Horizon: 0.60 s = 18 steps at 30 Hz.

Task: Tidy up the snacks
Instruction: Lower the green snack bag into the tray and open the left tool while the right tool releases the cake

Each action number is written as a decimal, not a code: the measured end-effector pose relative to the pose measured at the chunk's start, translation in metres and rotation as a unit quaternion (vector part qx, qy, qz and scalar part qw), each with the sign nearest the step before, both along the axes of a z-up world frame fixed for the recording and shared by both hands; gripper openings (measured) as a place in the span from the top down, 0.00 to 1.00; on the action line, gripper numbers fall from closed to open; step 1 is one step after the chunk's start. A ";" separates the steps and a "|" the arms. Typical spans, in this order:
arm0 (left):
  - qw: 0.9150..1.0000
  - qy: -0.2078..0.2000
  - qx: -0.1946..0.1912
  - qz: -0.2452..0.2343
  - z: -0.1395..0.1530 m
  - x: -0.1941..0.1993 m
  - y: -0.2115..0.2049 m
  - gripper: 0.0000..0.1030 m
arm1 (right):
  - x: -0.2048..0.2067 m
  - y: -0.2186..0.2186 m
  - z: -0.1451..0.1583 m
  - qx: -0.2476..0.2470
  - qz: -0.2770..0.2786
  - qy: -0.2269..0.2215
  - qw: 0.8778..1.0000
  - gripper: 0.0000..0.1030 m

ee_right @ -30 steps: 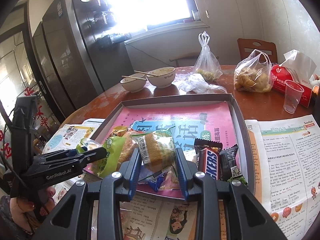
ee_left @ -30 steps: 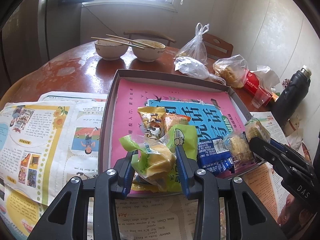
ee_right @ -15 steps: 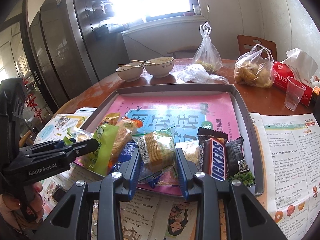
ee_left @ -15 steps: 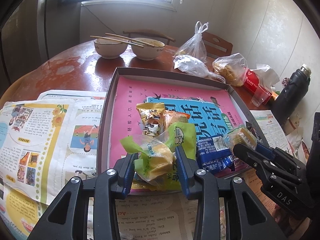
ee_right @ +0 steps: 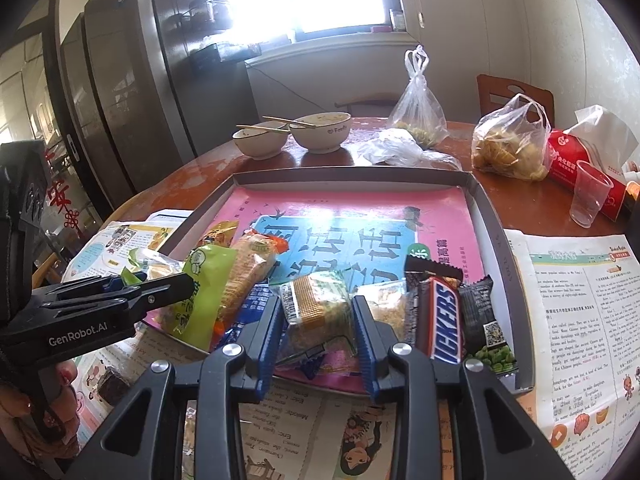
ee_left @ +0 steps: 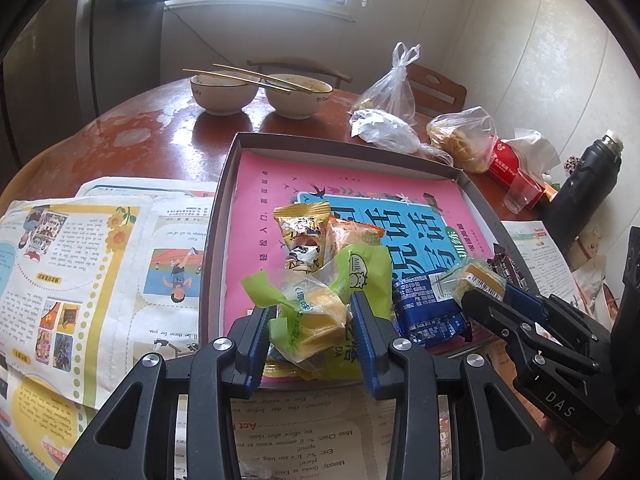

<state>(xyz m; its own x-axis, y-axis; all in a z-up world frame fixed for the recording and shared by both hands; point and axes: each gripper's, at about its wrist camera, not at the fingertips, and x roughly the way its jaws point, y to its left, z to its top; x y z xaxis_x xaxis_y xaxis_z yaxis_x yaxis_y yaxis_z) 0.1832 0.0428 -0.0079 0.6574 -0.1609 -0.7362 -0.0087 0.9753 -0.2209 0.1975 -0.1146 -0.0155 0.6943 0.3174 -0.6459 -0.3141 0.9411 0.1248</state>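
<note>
My left gripper (ee_left: pixel 312 320) is shut on a yellow cake in a green-and-clear wrapper (ee_left: pixel 310 314), held over the near edge of the grey tray (ee_left: pixel 224 184). My right gripper (ee_right: pixel 316 316) is shut on a clear-wrapped biscuit pack (ee_right: pixel 314 306), also over the tray's near edge. In the tray lie a green milk pack (ee_left: pixel 370 276), a yellow pack (ee_left: pixel 302 236), an orange pack (ee_left: pixel 352 236), a blue pack (ee_left: pixel 428 308), a Snickers bar (ee_right: pixel 442 318) and a dark pea pack (ee_right: pixel 486 326). The right gripper shows at the right of the left wrist view (ee_left: pixel 480 304).
The tray is lined with a pink and blue book cover (ee_right: pixel 352 224). Printed paper sheets (ee_left: pixel 80 264) lie around it. Behind stand two bowls with chopsticks (ee_left: pixel 260 90), plastic bags (ee_right: pixel 508 144), a plastic cup (ee_right: pixel 590 198), a red tissue pack (ee_right: pixel 568 160) and a black flask (ee_left: pixel 588 188).
Both grippers have drawn back slightly toward the tray's near edge with their snacks still held. The right gripper has come closer to the left one.
</note>
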 end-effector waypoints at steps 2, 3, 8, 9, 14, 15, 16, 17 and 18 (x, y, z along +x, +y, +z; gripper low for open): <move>1.000 0.000 0.000 0.001 0.000 0.000 0.001 0.62 | -0.001 0.001 0.000 0.000 0.003 0.000 1.000 0.65; 1.000 0.000 0.000 0.002 0.000 0.000 0.001 0.62 | -0.001 0.001 0.000 0.000 0.004 0.000 1.000 0.65; 1.000 0.000 0.002 0.003 0.000 -0.001 0.001 0.62 | -0.002 0.001 0.001 0.001 0.007 0.000 1.000 0.64; 1.000 0.001 0.003 0.002 0.000 0.000 0.001 0.62 | -0.002 0.001 0.001 0.001 0.008 0.001 1.000 0.63; 1.000 0.002 0.007 0.001 0.000 0.000 -0.001 0.62 | -0.005 0.001 0.001 0.006 0.010 0.002 1.000 0.58; 1.000 0.002 0.007 0.001 0.000 0.000 -0.002 0.62 | -0.006 0.000 0.002 0.006 0.009 0.001 1.000 0.58; 1.000 0.002 0.008 0.001 0.000 0.000 -0.002 0.62 | -0.007 -0.001 0.002 0.006 0.009 0.000 1.000 0.57; 1.000 0.002 0.008 0.002 0.000 0.000 -0.002 0.62 | -0.008 -0.001 0.003 0.006 0.010 -0.001 1.000 0.57; 1.000 0.002 0.008 0.003 0.000 0.000 -0.002 0.62 | -0.009 -0.003 0.004 0.004 0.008 -0.003 1.000 0.57</move>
<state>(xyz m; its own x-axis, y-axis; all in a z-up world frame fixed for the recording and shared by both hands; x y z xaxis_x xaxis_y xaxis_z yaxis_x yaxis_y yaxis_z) 0.1835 0.0412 -0.0075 0.6550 -0.1447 -0.7416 -0.0150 0.9788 -0.2043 0.1883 -0.1172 -0.0116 0.6932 0.3342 -0.6385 -0.3300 0.9348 0.1310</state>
